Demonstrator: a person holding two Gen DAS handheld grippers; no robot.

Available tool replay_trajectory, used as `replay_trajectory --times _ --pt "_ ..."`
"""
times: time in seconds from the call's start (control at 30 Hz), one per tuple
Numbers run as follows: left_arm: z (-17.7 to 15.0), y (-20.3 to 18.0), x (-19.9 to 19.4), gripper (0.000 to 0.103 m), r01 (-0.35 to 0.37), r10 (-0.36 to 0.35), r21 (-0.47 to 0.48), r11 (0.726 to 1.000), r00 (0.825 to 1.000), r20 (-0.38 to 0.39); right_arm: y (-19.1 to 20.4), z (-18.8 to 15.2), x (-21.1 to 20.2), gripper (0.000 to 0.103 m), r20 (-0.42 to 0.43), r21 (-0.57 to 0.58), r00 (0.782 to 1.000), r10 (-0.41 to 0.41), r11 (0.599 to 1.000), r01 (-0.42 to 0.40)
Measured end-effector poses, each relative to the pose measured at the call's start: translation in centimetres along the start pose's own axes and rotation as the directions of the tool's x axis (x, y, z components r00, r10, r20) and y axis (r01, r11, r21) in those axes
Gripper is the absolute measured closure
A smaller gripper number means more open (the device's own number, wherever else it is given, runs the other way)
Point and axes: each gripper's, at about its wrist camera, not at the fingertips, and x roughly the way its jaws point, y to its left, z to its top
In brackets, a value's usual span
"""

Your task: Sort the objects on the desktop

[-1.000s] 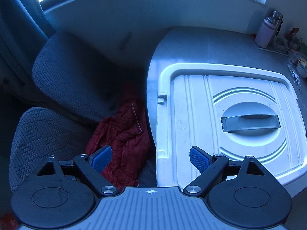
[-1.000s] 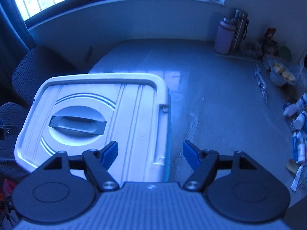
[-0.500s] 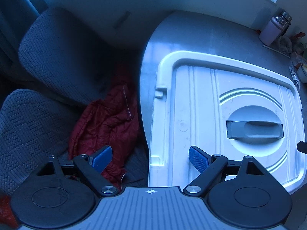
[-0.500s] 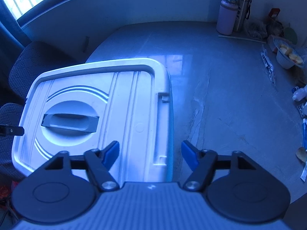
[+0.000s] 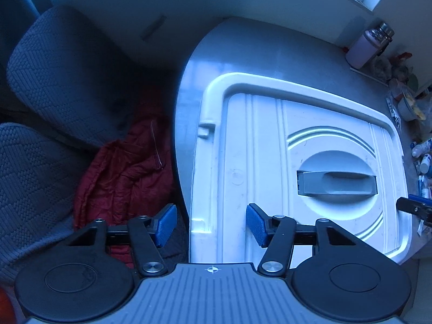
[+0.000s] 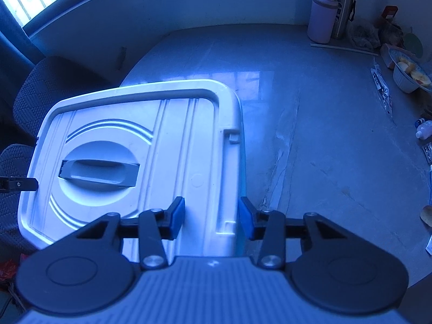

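Black tongs, blue ribbed pads, silver pivot screws.

The glossy grey stone table carries a white plastic lidded box at 9 o'clock, and a pale pink flask at 1 o'clock.

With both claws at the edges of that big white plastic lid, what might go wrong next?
1. The right gripper has just closed on the white ribbed plastic lid at its rim; the left gripper has been closing but looks not yet clamped, so a lift now could tilt the lid.
2. The white box's corner overhangs the grey tabletop near the red quilted jacket; a shove could tip it off.
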Motion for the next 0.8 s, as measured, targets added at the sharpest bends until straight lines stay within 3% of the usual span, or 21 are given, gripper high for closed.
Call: replay_trajectory --times 0.13,0.33,0.4,0.8 --pt "0.0 -0.25 0.1 0.045 -0.002 0.002 0.003 1.0 1.0 0.006 0.06 -0.14 0.1 0.059 0.005 -0.001 1.0 -0.003 1.0 0.003" --pt "-0.33 -0.31 -0.36 0.067 0.006 -0.007 0.007 1.0 0.999 0.033 0.14 -0.28 0.07 0.059 0.008 0.003 1.0 -0.007 1.0 0.007" --pt "-0.31 -0.01 -0.59 0.081 0.002 -0.002 0.001 1.0 0.999 0.04 0.27 -0.33 0.06 0.059 0.009 0.004 1.0 -0.011 1.0 0.011" --pt "0.09 -0.22 -0.56 0.082 -0.008 0.007 0.018 1.0 1.0 0.025 0.63 0.09 0.19 0.059 0.013 -0.015 0.999 -0.034 0.999 0.034"
